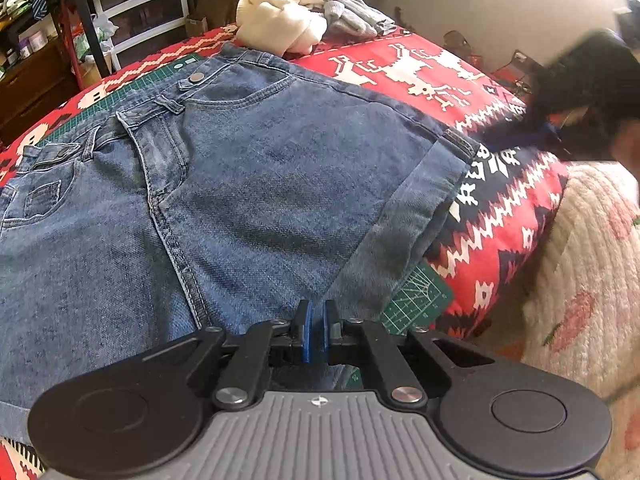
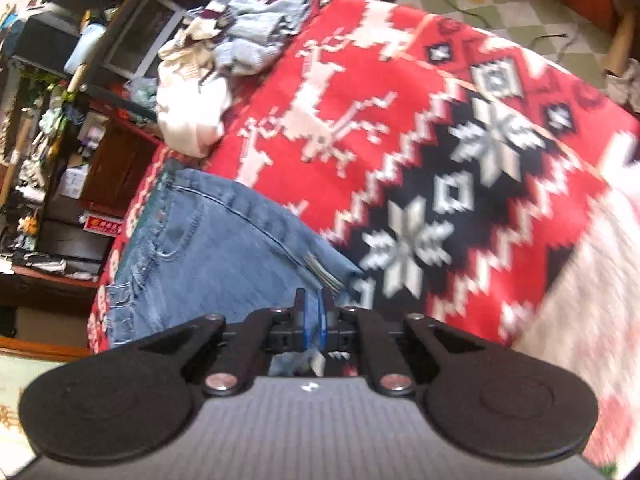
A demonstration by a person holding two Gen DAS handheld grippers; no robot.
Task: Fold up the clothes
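Note:
Blue denim shorts (image 1: 260, 168) lie flat, front up, on a red patterned blanket (image 1: 400, 64), waistband at the far left and cuffed legs toward me. My left gripper (image 1: 316, 312) hovers low over the inner end of the right leg's cuff. Its blue pads (image 1: 306, 320) are almost touching, with no cloth visibly pinched. My right gripper (image 2: 314, 304) is shut too, just short of the shorts' (image 2: 208, 240) cuffed outer corner (image 2: 344, 276). In the left wrist view the right gripper (image 1: 516, 140) is a dark blur beside that corner.
A green cutting mat (image 1: 416, 296) lies under the shorts. A pile of white and grey knitwear (image 1: 296, 12) sits at the blanket's far end. Shelves and drawers (image 1: 132, 4) stand behind it. A cream floral cover (image 1: 592, 264) lies to the right.

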